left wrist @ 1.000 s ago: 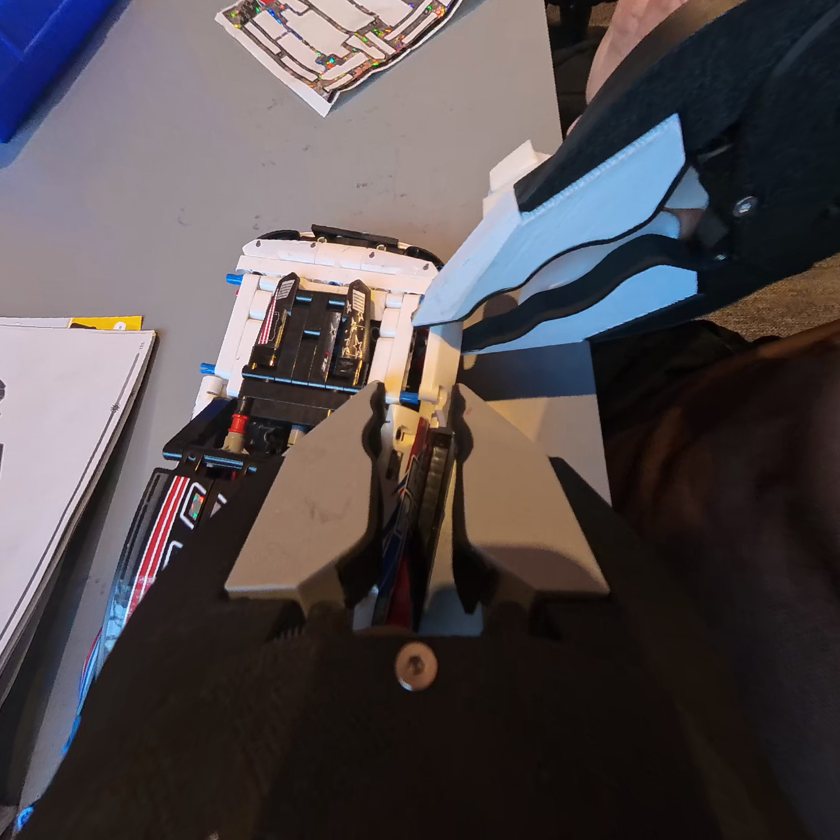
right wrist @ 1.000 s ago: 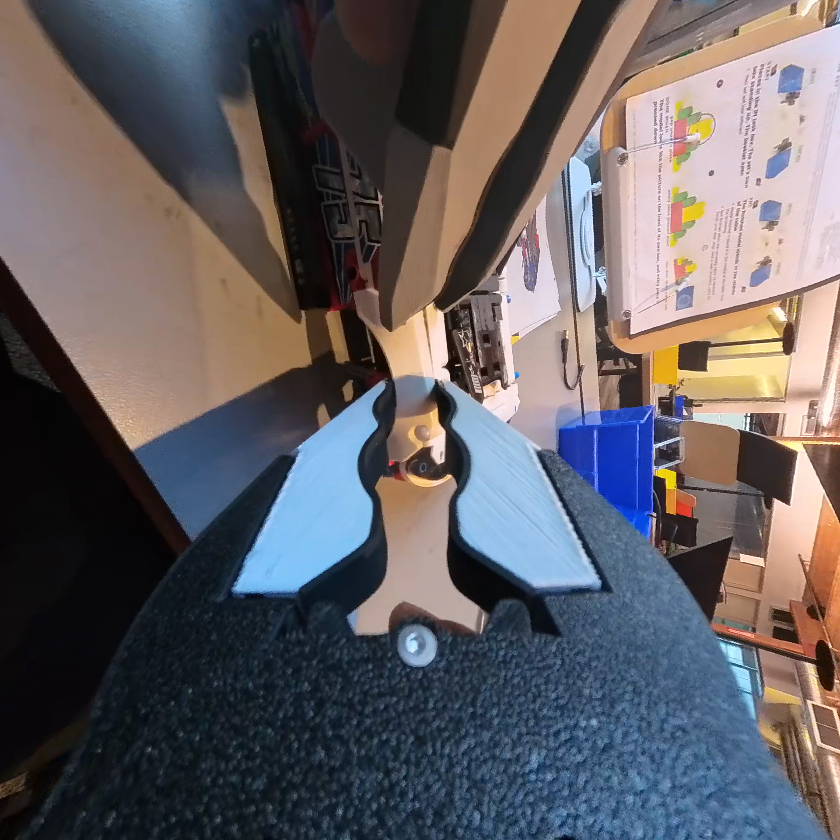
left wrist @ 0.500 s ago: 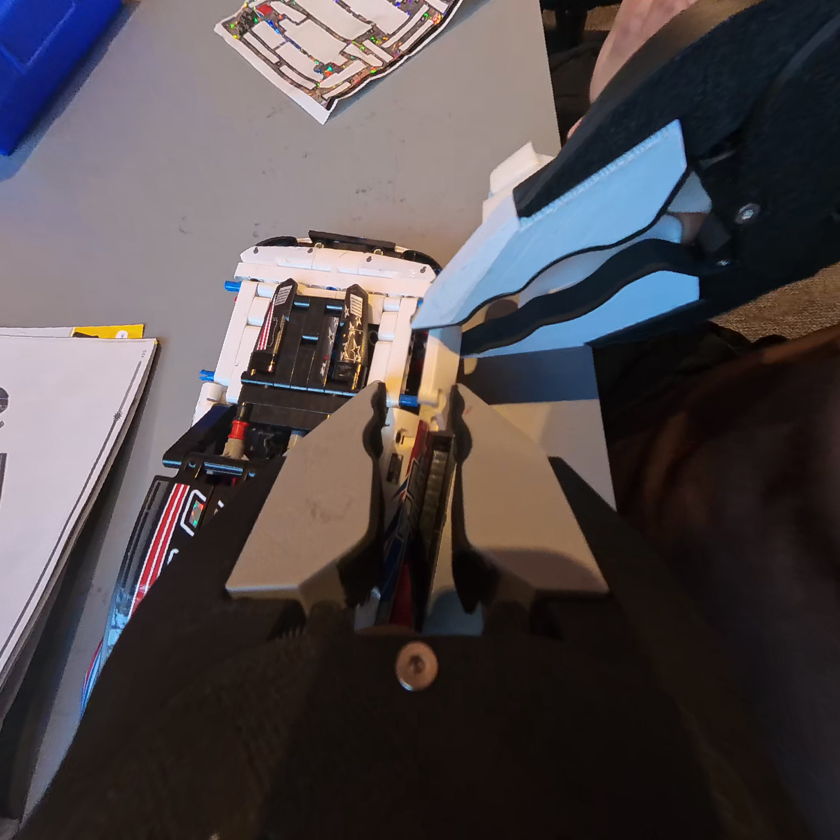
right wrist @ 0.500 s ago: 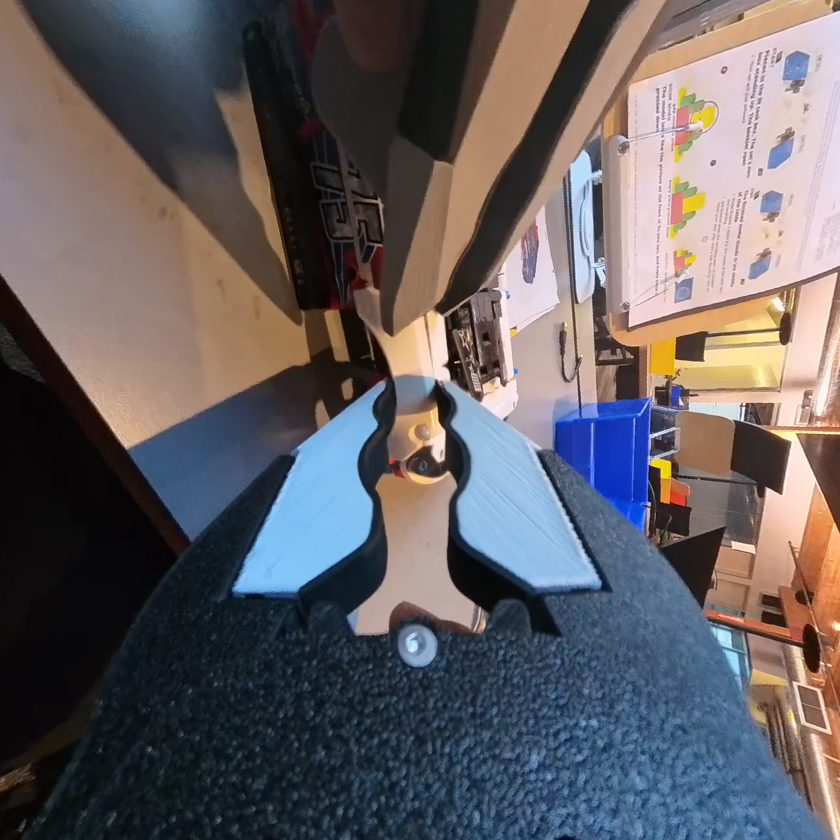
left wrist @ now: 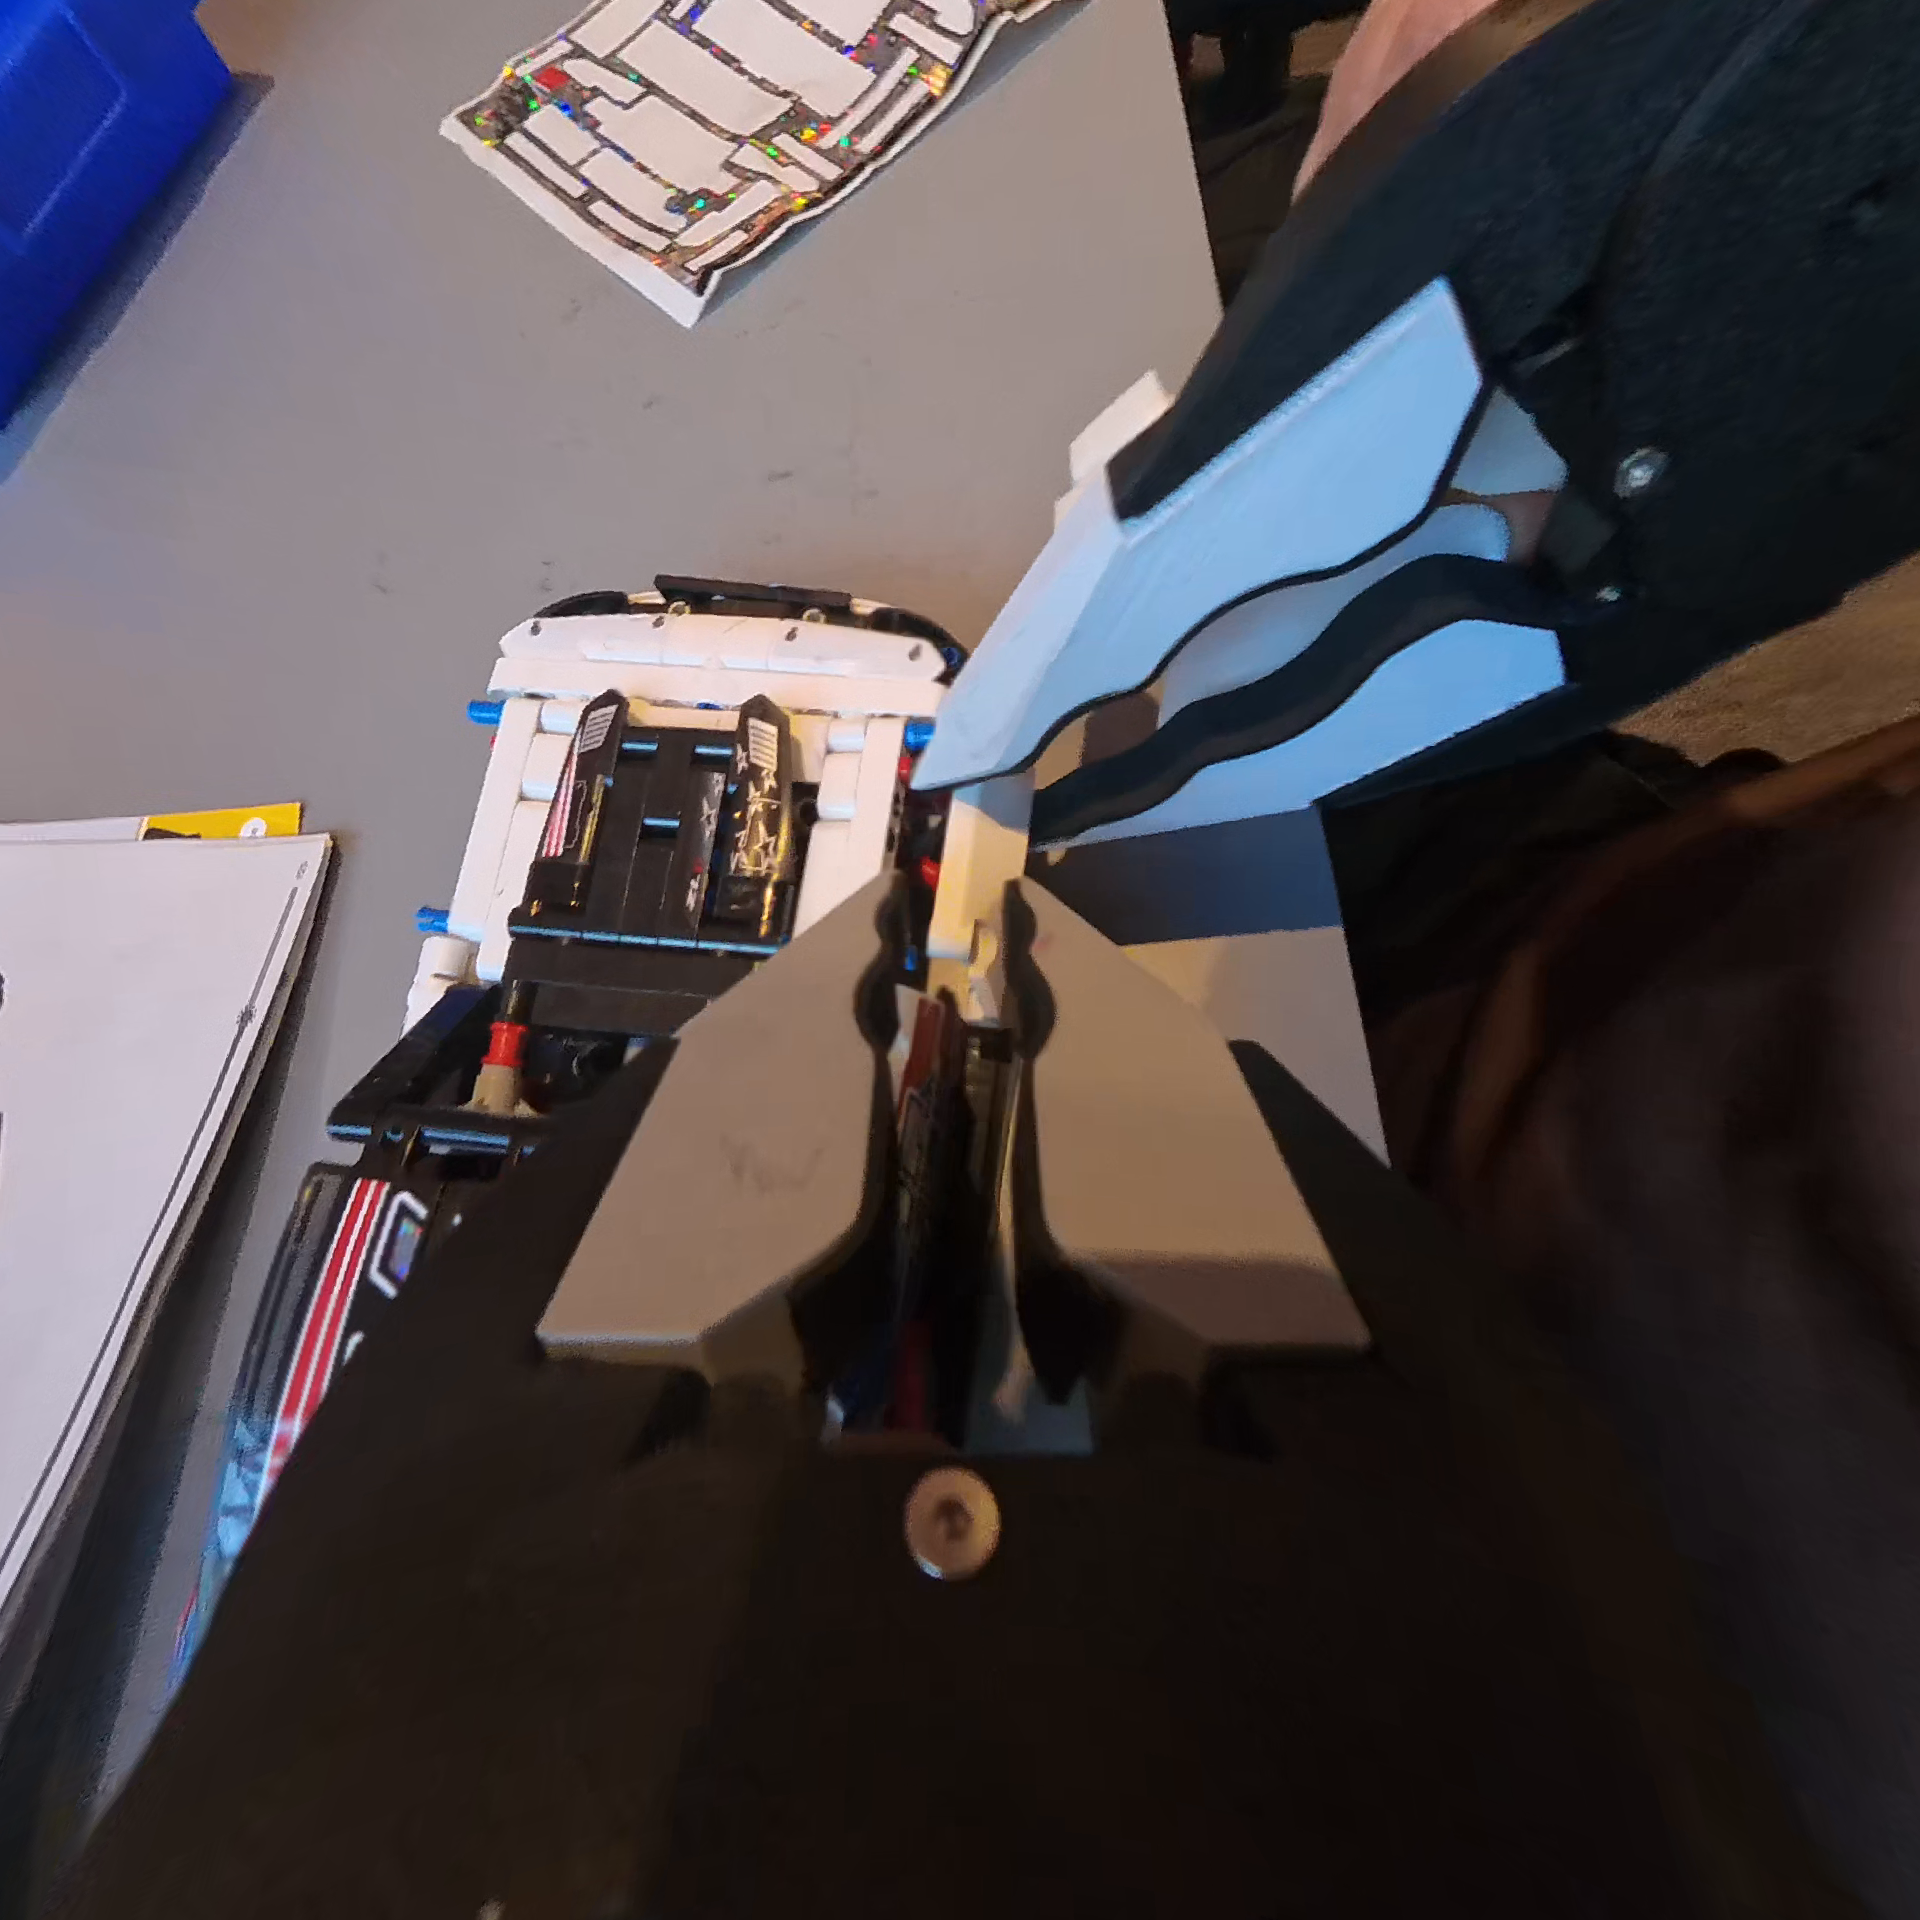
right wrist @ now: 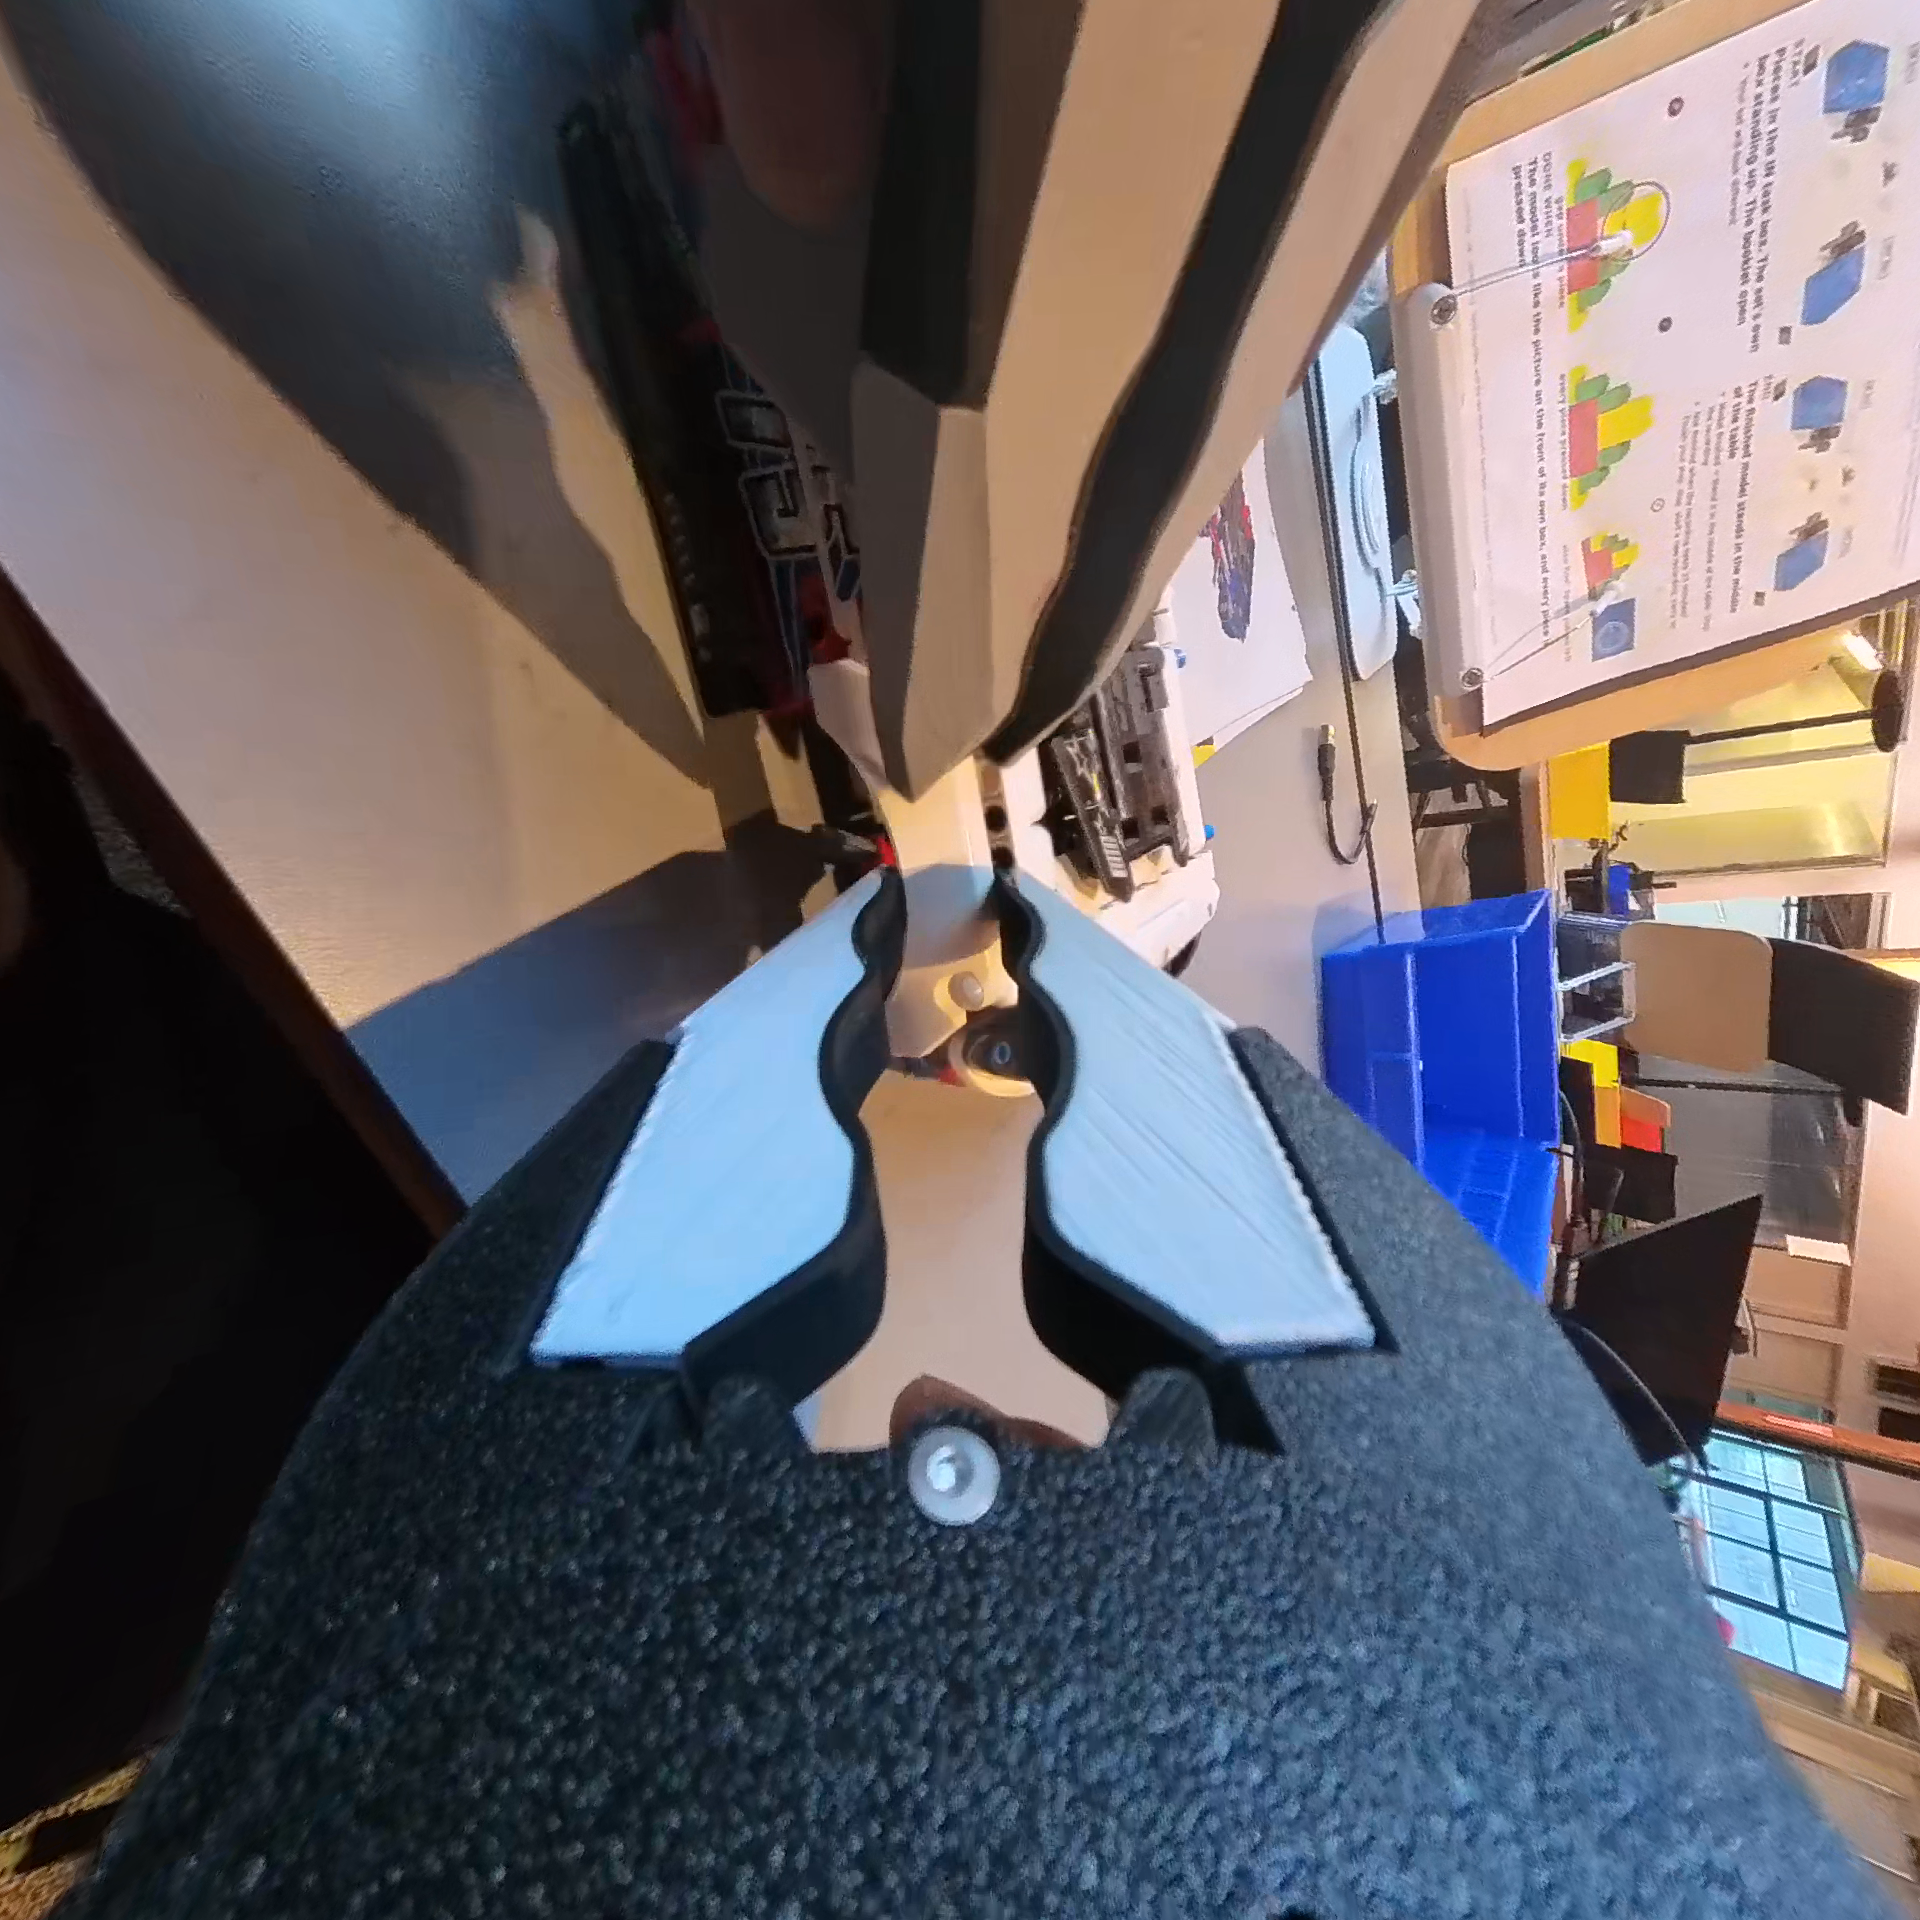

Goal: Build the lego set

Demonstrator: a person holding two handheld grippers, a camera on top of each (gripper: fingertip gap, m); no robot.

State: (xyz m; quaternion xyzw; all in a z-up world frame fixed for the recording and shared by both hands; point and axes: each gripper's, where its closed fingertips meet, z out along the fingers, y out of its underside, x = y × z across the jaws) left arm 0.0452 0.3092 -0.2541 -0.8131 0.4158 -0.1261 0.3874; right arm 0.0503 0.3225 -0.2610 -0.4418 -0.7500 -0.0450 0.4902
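A white and black lego car (left wrist: 665, 821) with red and blue striped panels lies on the grey table (left wrist: 395, 416). My left gripper (left wrist: 948, 914), with grey fingers, is shut on the car's right side panel. My right gripper (left wrist: 982, 805), with white fingers, comes in from the right and is shut on a white piece (left wrist: 982, 873) at the car's right side, just ahead of the left fingertips. In the right wrist view my right gripper (right wrist: 943, 888) pinches that white piece (right wrist: 940, 831), and the left gripper (right wrist: 935, 727) hangs right above it. The car's front is hidden under my left gripper.
An open instruction booklet (left wrist: 125, 1091) lies left of the car. A sticker sheet (left wrist: 727, 135) lies at the back and a blue bin (left wrist: 73, 156) at the far left. The table edge (left wrist: 1195, 260) runs close on the right. Blue bins (right wrist: 1455, 1039) and a board with a printed sheet (right wrist: 1683, 364) stand beyond. The tips of both grippers are at nearly the same place.
Both grippers keep their hold. The two sets of fingertips have drawn slightly closer together, and the car has barely shifted in view.
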